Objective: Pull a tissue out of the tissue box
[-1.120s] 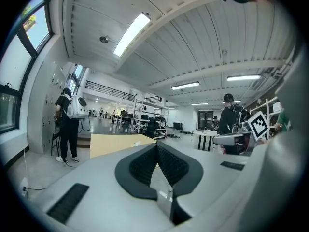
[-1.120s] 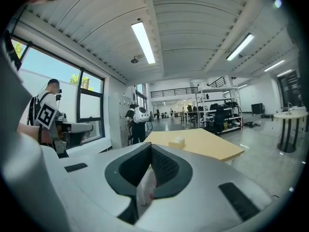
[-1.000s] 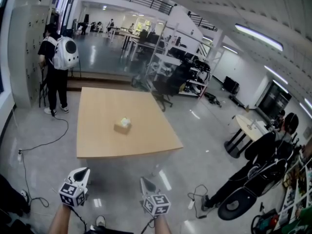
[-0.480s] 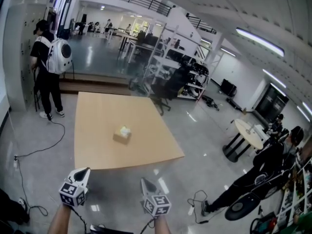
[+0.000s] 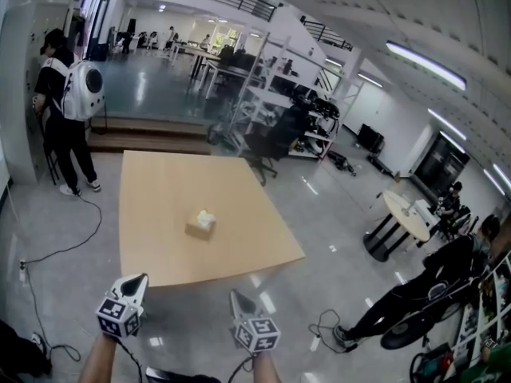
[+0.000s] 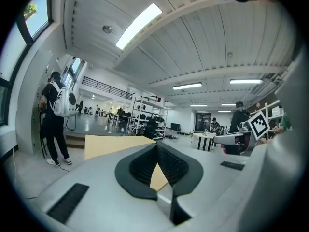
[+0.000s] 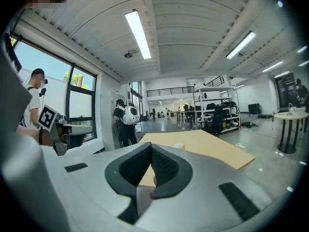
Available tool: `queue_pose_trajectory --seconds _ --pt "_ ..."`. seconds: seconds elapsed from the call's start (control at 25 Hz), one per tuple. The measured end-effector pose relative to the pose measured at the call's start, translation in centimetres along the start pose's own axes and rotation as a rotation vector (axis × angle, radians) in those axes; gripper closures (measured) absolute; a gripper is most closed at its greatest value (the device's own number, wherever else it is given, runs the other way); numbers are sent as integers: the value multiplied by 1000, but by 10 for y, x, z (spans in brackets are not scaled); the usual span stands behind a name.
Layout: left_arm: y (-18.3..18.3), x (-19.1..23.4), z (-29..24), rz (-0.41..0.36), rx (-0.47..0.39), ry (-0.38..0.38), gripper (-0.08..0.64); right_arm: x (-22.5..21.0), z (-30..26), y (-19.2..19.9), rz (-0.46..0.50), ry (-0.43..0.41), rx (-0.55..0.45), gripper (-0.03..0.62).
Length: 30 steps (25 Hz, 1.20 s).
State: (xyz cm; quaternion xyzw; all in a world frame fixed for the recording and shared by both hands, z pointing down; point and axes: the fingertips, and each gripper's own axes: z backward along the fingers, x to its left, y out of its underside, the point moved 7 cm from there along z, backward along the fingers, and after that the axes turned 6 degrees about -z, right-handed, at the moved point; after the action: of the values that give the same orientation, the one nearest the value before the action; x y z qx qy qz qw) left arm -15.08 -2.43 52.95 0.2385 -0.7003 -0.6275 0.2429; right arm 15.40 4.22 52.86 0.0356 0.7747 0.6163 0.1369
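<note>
The tissue box (image 5: 200, 225) sits near the middle of the table (image 5: 156, 174), with a white tissue (image 5: 206, 215) poking up from its top. As far as I can see, nothing has been pulled out yet.

I'm well short of it, with both tools hanging over the floor (image 5: 72, 294) on the near side of the table's edge. My left gripper (image 5: 139, 280) has its jaws clenched together with nothing between them. My right gripper (image 5: 236, 297) is the same, jaws pressed closed and empty.

I judge the whole job is ahead: close in, part one pair of jaws, pinch the tissue and draw it up.

The table is a plain light wood top, bare but for the box. Around it is a big hall with a glossy grey floor. A person with a white backpack (image 5: 68, 102) stands at the far left, and a cable (image 5: 60, 250) trails left of the table. Metal racks (image 5: 275, 110) stand beyond the far edge. A small round table (image 5: 403, 214) and a person in dark clothes (image 5: 431, 282) are at the right.
</note>
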Motion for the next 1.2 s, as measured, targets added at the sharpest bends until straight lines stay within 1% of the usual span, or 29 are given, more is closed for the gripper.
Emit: queue_pose_trajectory --seconds 0.32,0.4,0.56,0.76,0.92,1.2 --pt "0 12 -23 13 9 12 552 -6 -20 -9 15 11 19 581" --pt "5 16 -29 16 16 15 552 -10 -27 -9 10 12 20 581" --pt "3 20 -42 11 16 13 552 -18 -43 -8 12 9 24 581" --pt "6 39 -74 21 21 1 552 -36 -81 -13 -2 -1 26 581" --pt "-1 57 -106 10 15 -11 552 -53 -117 -18 -15 -23 32 581" --pt "-4 81 -157 23 28 -31 552 -85 -170 -32 -56 -31 27 581"
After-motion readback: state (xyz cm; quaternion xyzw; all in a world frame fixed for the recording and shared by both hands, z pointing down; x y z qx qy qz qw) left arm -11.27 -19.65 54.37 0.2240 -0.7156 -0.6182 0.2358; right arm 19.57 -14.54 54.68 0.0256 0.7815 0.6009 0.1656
